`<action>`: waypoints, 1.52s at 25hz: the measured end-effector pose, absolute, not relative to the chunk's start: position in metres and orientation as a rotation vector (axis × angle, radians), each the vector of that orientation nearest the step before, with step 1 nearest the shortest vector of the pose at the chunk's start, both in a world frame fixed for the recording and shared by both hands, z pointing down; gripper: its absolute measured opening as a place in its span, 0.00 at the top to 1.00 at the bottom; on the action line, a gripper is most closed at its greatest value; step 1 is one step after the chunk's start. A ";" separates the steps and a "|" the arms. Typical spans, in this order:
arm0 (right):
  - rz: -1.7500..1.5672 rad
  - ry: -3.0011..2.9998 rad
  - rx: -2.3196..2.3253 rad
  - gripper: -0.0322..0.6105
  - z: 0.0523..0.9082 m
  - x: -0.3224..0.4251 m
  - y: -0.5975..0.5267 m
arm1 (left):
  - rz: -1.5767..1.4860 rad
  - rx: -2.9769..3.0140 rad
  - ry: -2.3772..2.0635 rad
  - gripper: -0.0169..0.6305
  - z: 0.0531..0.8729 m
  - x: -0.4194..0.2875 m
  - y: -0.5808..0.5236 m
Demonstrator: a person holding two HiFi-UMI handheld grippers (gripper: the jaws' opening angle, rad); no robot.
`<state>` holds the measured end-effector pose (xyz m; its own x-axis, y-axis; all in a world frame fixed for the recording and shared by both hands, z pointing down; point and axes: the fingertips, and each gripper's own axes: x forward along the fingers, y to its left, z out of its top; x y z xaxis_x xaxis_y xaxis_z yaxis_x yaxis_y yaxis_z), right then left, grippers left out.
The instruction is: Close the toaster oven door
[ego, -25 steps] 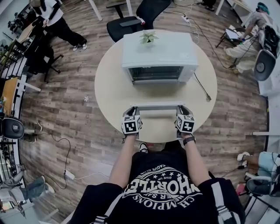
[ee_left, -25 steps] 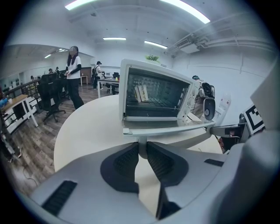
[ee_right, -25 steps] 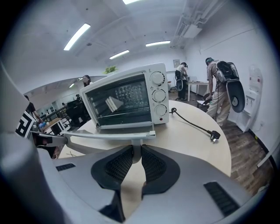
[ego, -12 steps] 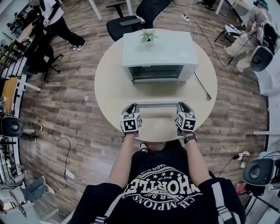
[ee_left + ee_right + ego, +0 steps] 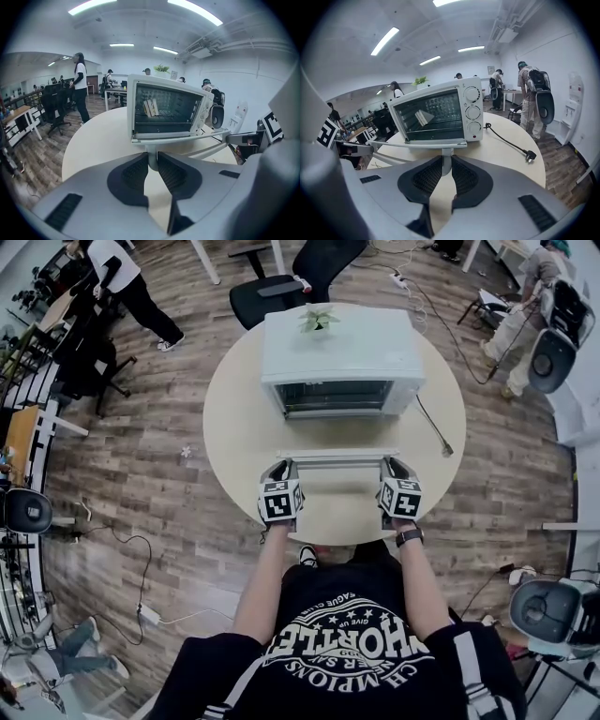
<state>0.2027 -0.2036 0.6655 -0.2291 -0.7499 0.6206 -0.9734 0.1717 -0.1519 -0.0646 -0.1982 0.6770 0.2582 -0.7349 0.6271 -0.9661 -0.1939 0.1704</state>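
Note:
A white toaster oven stands on the round table with its door hanging open toward me, near flat. The door handle runs along its front edge. My left gripper is shut on the handle's left post, which sits clamped between the pads in the left gripper view. My right gripper is shut on the right post in the same way. Both gripper views look into the open oven with its wire rack.
A small potted plant sits on the oven's top. The unplugged power cord lies on the table to the right of the oven. A black office chair stands behind the table. People move about at the room's edges.
Both grippers and the handle between them have shifted slightly toward the oven, so the door's front edge looks a little raised. The grips have not changed.

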 end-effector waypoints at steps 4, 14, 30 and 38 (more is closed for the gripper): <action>0.741 -2.046 1.627 0.81 0.660 0.203 -0.204 | 0.563 2.001 -1.540 0.85 0.672 -0.064 -0.199; 0.723 -2.060 1.631 0.81 0.646 0.202 -0.211 | 0.565 2.012 -1.546 0.85 0.657 -0.065 -0.206; 0.721 -2.060 1.630 0.81 0.635 0.201 -0.221 | 0.599 2.002 -1.537 0.84 0.646 -0.065 -0.217; 0.720 -2.070 1.633 0.81 0.629 0.201 -0.225 | 0.613 2.000 -1.537 0.84 0.640 -0.065 -0.221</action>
<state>0.2007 -0.2252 0.6286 -0.2328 -0.7630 0.6030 -0.9725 0.1822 -0.1450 -0.0648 -0.2210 0.6395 0.2461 -0.7235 0.6450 -0.9688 -0.2042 0.1406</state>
